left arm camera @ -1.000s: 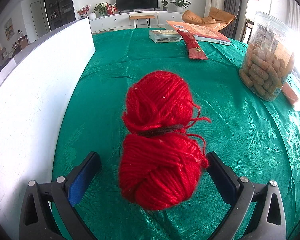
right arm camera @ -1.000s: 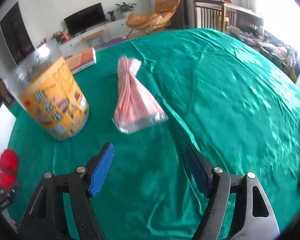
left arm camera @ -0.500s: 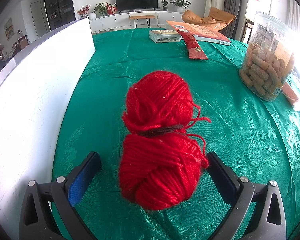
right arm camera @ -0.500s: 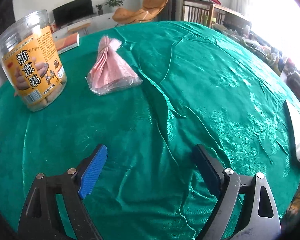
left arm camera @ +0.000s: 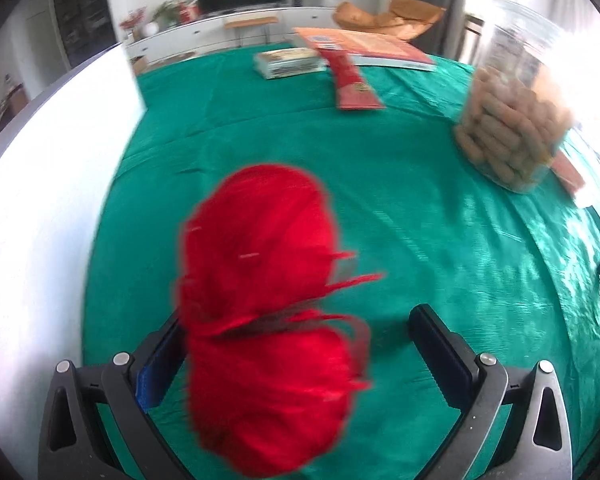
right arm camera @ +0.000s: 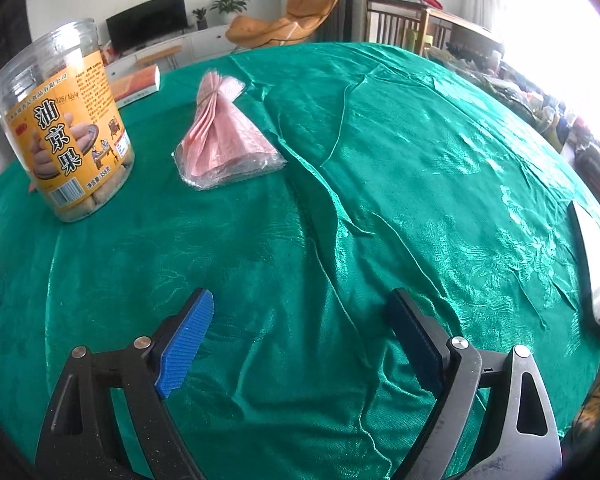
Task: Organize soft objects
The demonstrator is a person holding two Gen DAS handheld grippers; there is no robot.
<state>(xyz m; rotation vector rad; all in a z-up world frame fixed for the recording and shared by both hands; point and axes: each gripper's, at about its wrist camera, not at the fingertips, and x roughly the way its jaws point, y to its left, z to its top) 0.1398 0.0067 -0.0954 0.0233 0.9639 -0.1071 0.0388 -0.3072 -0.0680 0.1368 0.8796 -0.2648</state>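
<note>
Left gripper [left arm camera: 296,344] sat low over the tabletop [left arm camera: 420,208], jaws apart around the red yarn ball [left arm camera: 264,312] (blurred). Right gripper [right arm camera: 300,336] hovered, jaws wide apart, holding nothing.

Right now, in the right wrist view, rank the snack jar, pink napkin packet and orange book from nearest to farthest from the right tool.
1. Snack jar, left of the right tool.
2. Pink napkin packet, ahead, slightly left.
3. Orange book, far left, behind the jar.
</note>
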